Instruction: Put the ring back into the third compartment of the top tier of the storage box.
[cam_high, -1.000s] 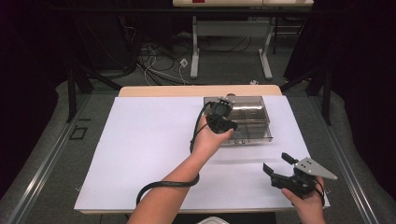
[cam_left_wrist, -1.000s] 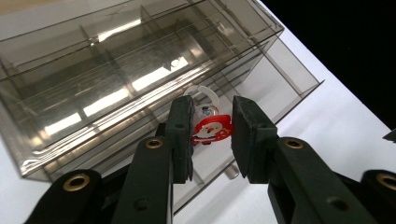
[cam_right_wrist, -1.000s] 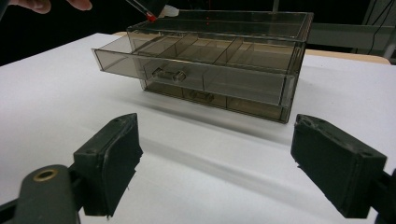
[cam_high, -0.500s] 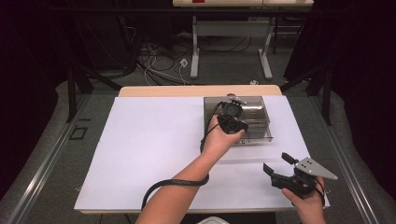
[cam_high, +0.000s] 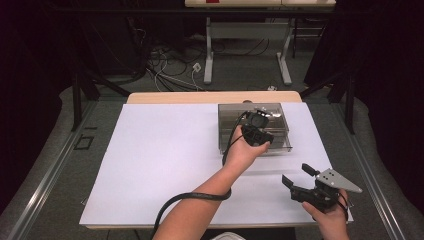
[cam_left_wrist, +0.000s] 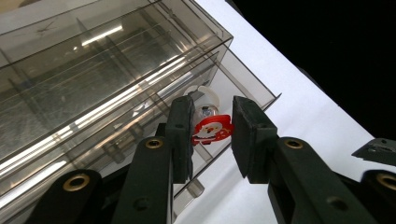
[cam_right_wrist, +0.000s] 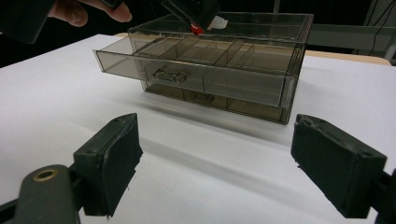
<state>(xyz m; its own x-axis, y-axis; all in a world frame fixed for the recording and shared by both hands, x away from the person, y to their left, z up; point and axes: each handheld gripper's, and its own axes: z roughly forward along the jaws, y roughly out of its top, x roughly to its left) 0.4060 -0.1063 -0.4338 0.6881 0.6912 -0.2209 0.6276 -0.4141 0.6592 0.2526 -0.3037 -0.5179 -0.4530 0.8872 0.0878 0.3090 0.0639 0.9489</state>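
Two jaws of our left gripper pinch a light, hard charm edgewise over the drawer; right gripper spread.

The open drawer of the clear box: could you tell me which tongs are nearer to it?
Left. The left tongs hang over the open drawer; the right tongs sit apart, nearer the table's front edge.

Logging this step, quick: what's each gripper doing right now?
Left gripper: over the open top drawer, jaws around a small red and white piece; grip cannot be told.
Right gripper: open, empty.
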